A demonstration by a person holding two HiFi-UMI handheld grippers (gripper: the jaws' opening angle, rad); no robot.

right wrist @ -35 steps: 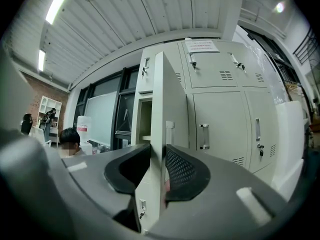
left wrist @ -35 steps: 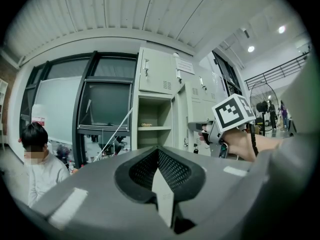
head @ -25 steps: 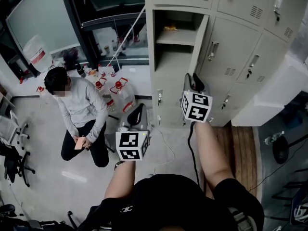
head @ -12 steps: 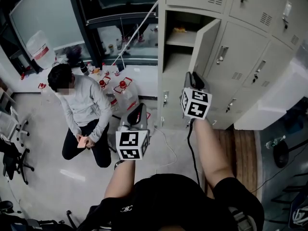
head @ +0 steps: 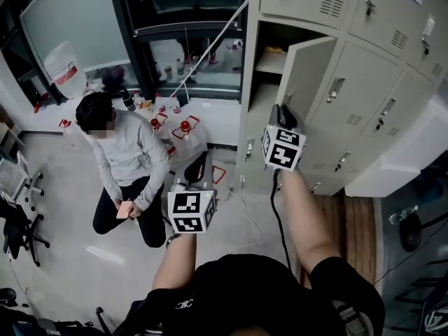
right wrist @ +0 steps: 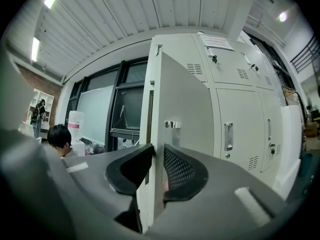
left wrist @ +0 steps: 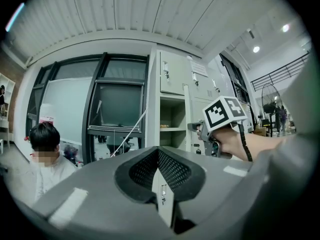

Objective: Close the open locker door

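**R tongs at the door edge: push, don't pinch**

R tongs point(right wrist: 157, 150): jaws narrow but not together, and have just been closing. The free edge of the locker door point(right wrist: 182, 109) lines up w/ the gap, straight ahead. Can't tell if the pads touch it yet.

L tongs point(left wrist: 159, 151): tips together, empty, lower and left of R tongs, well short of the lockers.

The door stands ajar, hinged on R tongs' right. The open compartment point(head: 269, 61) is just left of the door.

Best bet, imo: lay a jaw on the face turned away from the compartment, near the free edge and far from the hinge. Push level thru the arc till the door seats. Keep L tongs clear.

Vs a sec ago in the head view: lockers sit nearer, and R tongs are closer to the door's lower edge. Door angle looks about the same. The seated person point(head: 129, 156), left of L tongs, hasn't shifted.
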